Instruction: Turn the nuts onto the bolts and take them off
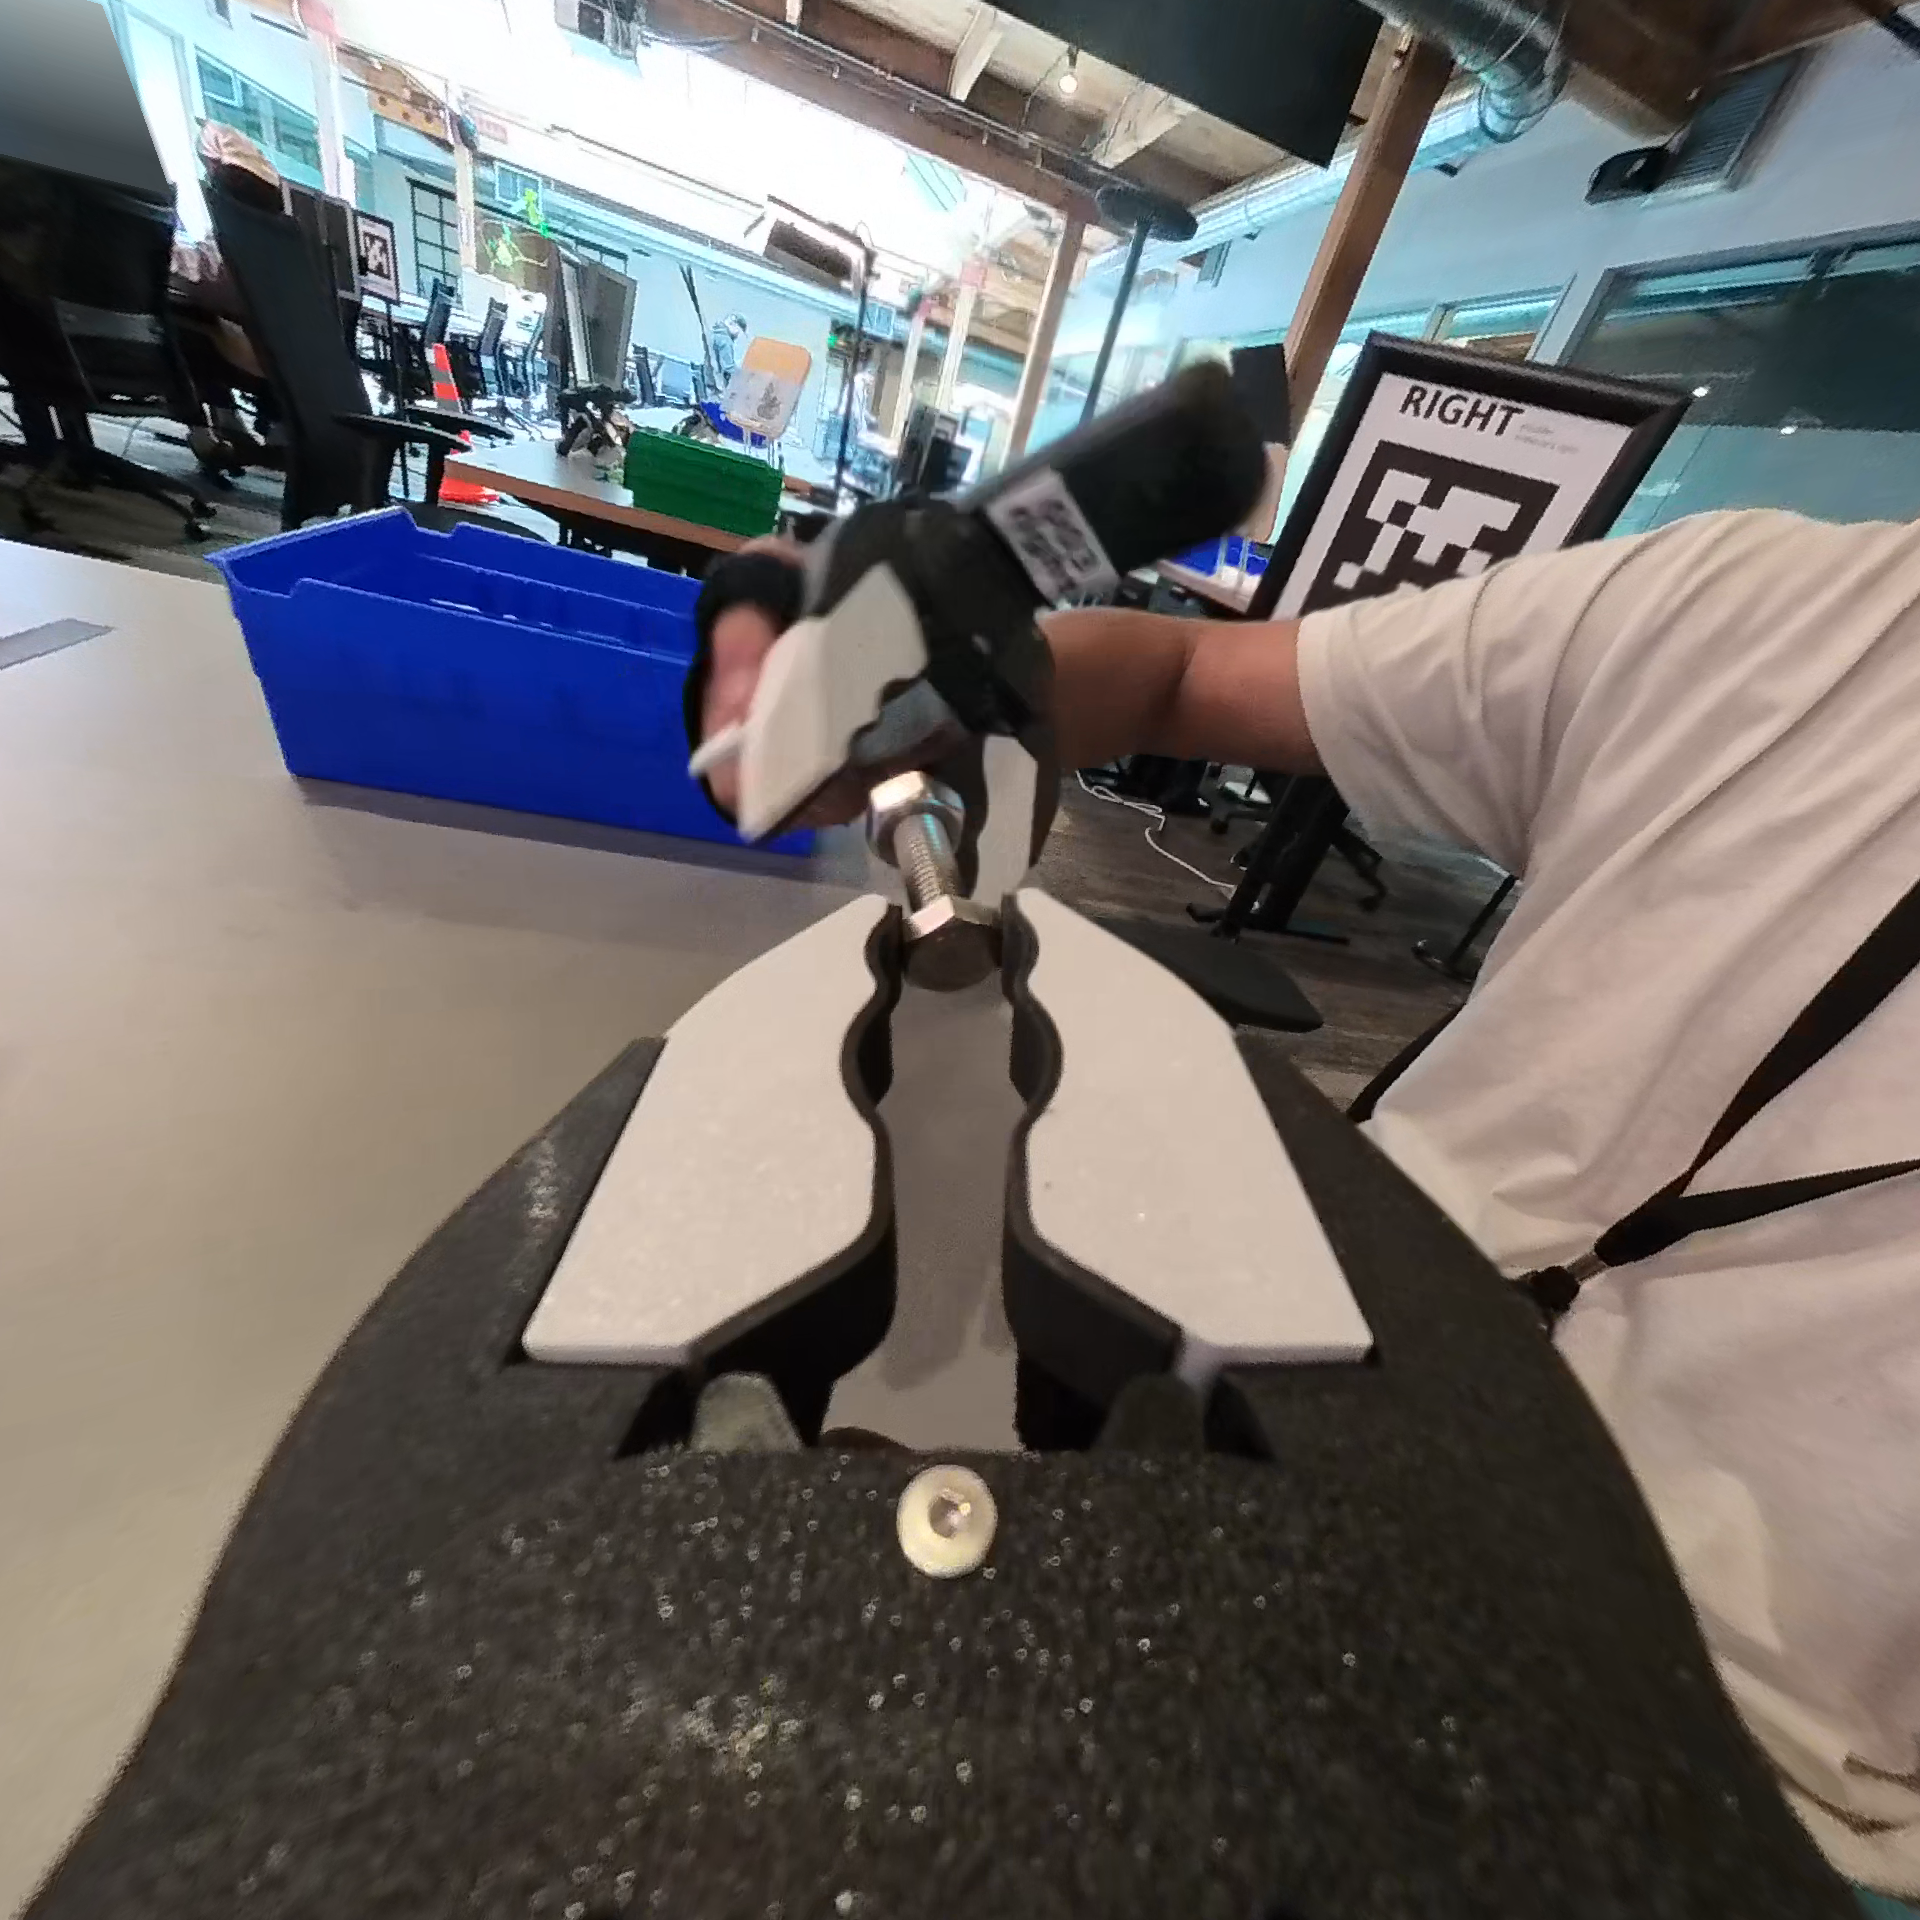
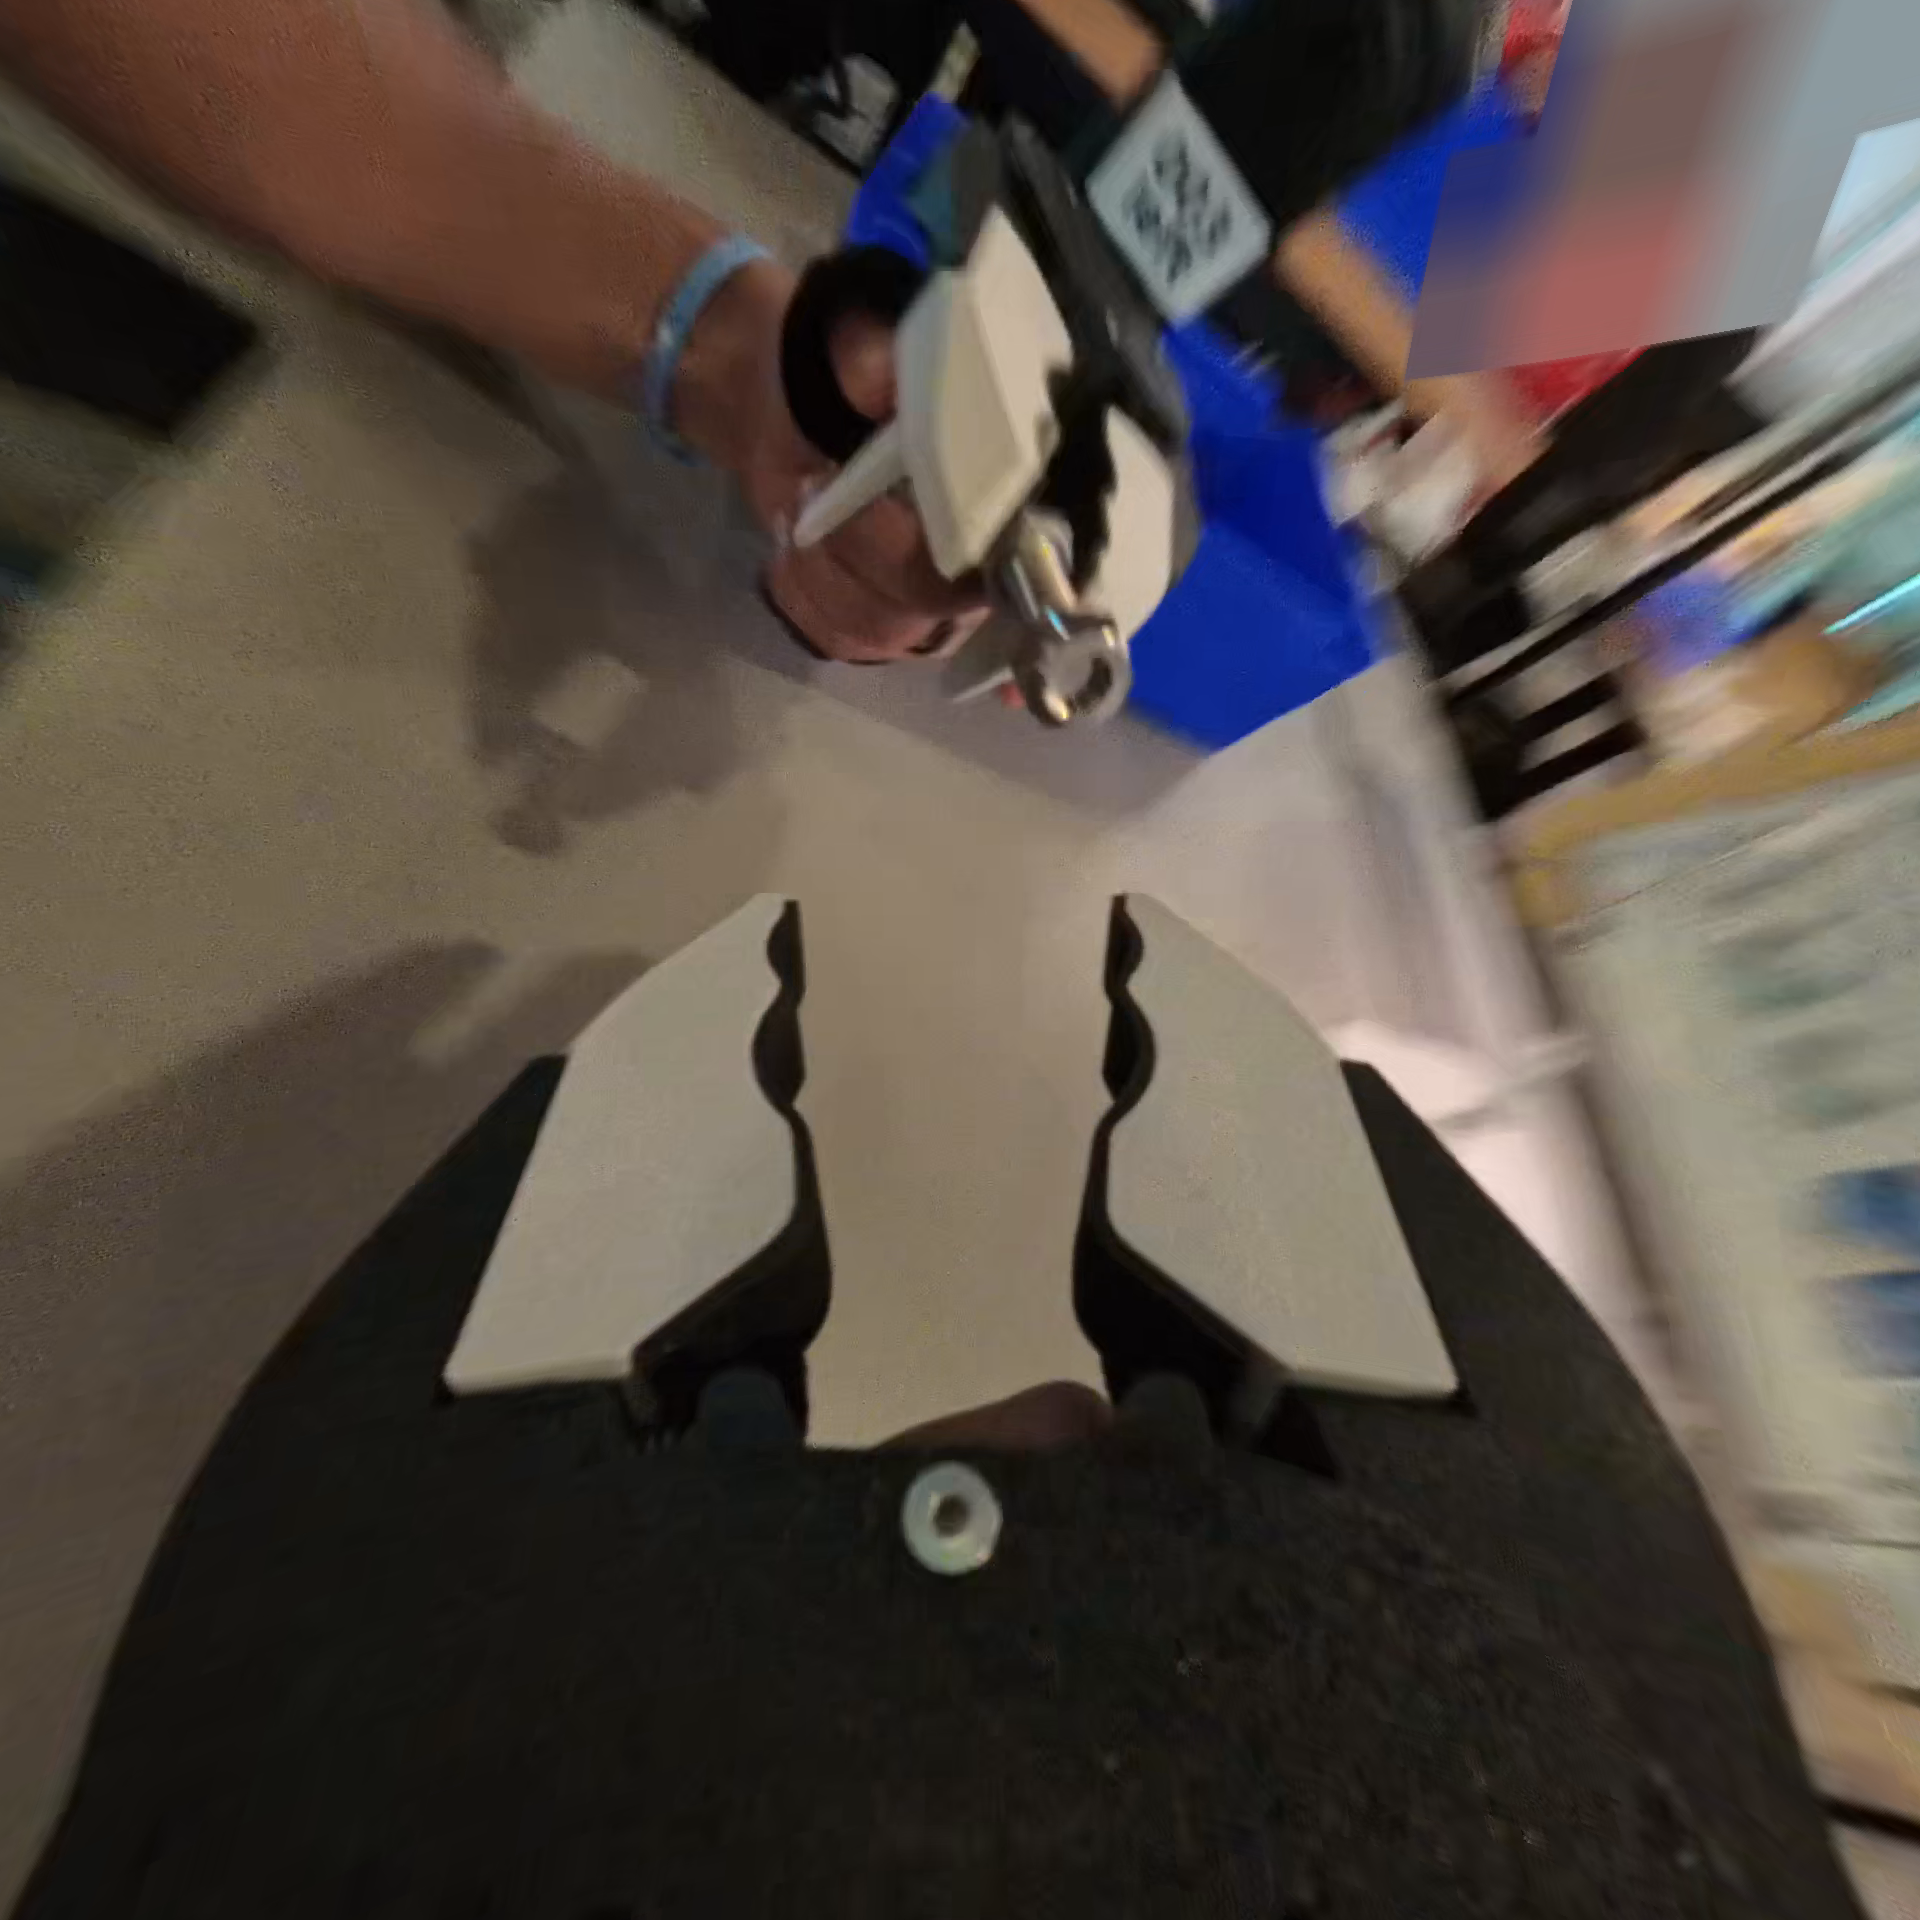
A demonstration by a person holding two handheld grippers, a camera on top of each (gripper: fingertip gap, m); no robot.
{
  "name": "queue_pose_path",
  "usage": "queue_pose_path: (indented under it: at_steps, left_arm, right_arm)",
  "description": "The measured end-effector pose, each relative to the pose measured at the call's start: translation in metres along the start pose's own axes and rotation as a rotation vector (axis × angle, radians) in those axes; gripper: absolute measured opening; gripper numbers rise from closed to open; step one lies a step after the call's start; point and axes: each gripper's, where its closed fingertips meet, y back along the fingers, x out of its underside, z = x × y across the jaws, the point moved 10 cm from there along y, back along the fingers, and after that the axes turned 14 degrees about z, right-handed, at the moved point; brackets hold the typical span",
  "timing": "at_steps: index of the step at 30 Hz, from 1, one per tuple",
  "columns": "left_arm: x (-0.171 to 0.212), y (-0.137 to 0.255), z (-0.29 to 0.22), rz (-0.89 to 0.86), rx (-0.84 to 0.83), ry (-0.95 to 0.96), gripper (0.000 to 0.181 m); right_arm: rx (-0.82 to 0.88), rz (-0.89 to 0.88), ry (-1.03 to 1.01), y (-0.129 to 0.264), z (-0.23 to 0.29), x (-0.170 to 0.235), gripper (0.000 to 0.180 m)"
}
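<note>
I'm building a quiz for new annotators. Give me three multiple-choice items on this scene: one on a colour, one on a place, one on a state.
1. What colour is the bin on the table?
A) green B) blue C) red
2. Where is the nut?
A) in the bin B) on the bolt held by the left gripper C) on the table
3. The right gripper is:
A) shut on the nut B) shut on the bolt C) open and empty

Answers: 1 B, its walls are plainly blue. 2 B, the nut sits on the thread, at the far end from the clamped head. 3 C, its own view shows its jaws apart with nothing between them.
</note>
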Motion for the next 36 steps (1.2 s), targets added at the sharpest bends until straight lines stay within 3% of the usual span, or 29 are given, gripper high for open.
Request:
queue_pose_path:
  at_steps: [2,4,10,13,16,29,33,36]
  left_arm:
    - [0.001,-0.001,0.0,0.002,0.029,0.012,0.017]
    - [0.002,-0.002,0.001,0.004,0.061,0.021,0.017]
    - [0.007,-0.01,0.001,0.048,0.126,0.047,0.017]
    - [0.008,-0.011,0.002,0.056,0.129,0.046,0.017]
    - [0.007,-0.009,0.0,0.064,0.107,0.026,0.017]
    - [0.004,-0.01,-0.005,0.159,-0.067,-0.073,0.017]
    - [0.007,-0.014,-0.003,0.174,-0.067,-0.071,0.017]
    - [0.008,-0.015,-0.003,0.167,-0.041,-0.058,0.017]
  right_arm:
    - [0.25,-0.012,0.293,0.009,0.007,-0.009,0.043]
    - [0.363,0.027,0.465,0.009,0.009,-0.017,0.047]
    - [0.41,0.019,0.706,0.0,0.014,-0.031,0.039]
    - [0.397,0.028,0.758,-0.005,0.014,-0.031,0.02]
    - [0.231,-0.001,0.539,-0.004,0.007,-0.033,0.02]
    - [-0.719,-0.135,-0.851,-0.025,-0.021,-0.003,0.02]
    - [-0.876,-0.151,-1.128,-0.029,-0.017,0.007,0.02]
    - [-0.841,-0.166,-1.091,-0.028,-0.013,0.007,0.02]
